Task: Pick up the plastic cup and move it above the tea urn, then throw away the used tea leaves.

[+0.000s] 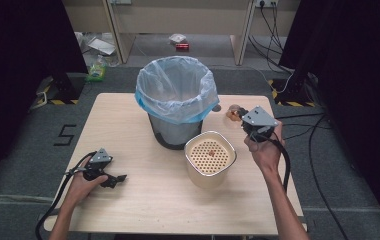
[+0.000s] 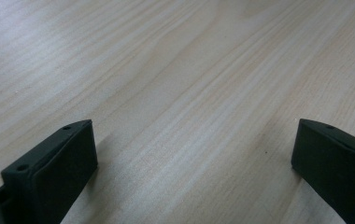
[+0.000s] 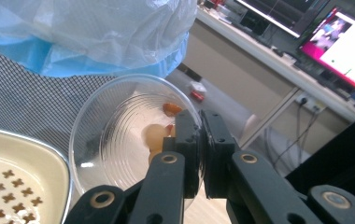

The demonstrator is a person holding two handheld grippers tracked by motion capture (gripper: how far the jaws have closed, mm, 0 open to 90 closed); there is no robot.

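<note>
Bin (image 1: 176, 95), lined with blue bag, centre of table (image 1: 128, 210): target for tipping; lift bowl above rim before tilting, keep grip firm on thin wall.
Strainer tub (image 1: 210, 159), cream, in front of bin, one scrap inside.
Bowl (image 3: 119, 135), clear plastic, right of bin, tilted, holding food scraps (image 3: 159, 135).
Right gripper (image 3: 201, 140): jaws clenched on bowl rim.
Left gripper (image 2: 192, 154): jaws wide apart, holding nothing, low over bare table.

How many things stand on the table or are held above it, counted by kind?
Mesh bin with blue bag: 1
Cream container with perforated insert: 1
Clear bowl, held by the right gripper: 1
Total: 3
</note>
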